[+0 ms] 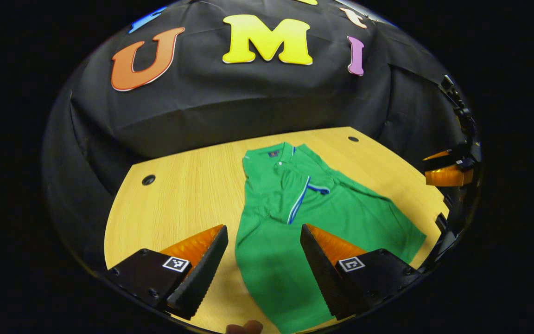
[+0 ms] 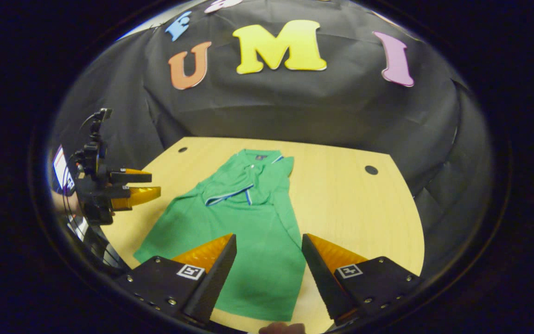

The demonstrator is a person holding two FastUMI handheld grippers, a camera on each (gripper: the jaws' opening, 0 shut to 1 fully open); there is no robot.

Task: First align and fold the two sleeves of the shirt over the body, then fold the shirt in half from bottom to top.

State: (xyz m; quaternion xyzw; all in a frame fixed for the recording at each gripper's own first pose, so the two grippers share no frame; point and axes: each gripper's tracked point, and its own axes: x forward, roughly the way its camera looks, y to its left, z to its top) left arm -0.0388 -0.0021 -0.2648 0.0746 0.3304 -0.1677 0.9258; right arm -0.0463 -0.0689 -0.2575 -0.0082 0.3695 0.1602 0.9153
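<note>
Your left tongs (image 1: pixel 264 260) and right tongs (image 2: pixel 269 266) both gape wide, gripping nothing, above the green polo shirt (image 1: pixel 290 222) with sleeves folded, flat on the wooden counter (image 1: pixel 188 195).

Each gripper (image 1: pixel 264 264) carries two wedge-shaped fingers (image 1: pixel 202 273) with ridged inner faces on blocky bases, held by small screws (image 1: pixel 154 292). A square black-and-white marker (image 1: pixel 175 264) sits on each base. The right gripper (image 2: pixel 269 273) looks the same.

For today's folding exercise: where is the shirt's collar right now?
The collar lies at the shirt's far end on the table, near the wall; in the left gripper view it sits at centre, beyond the open left gripper.
</note>
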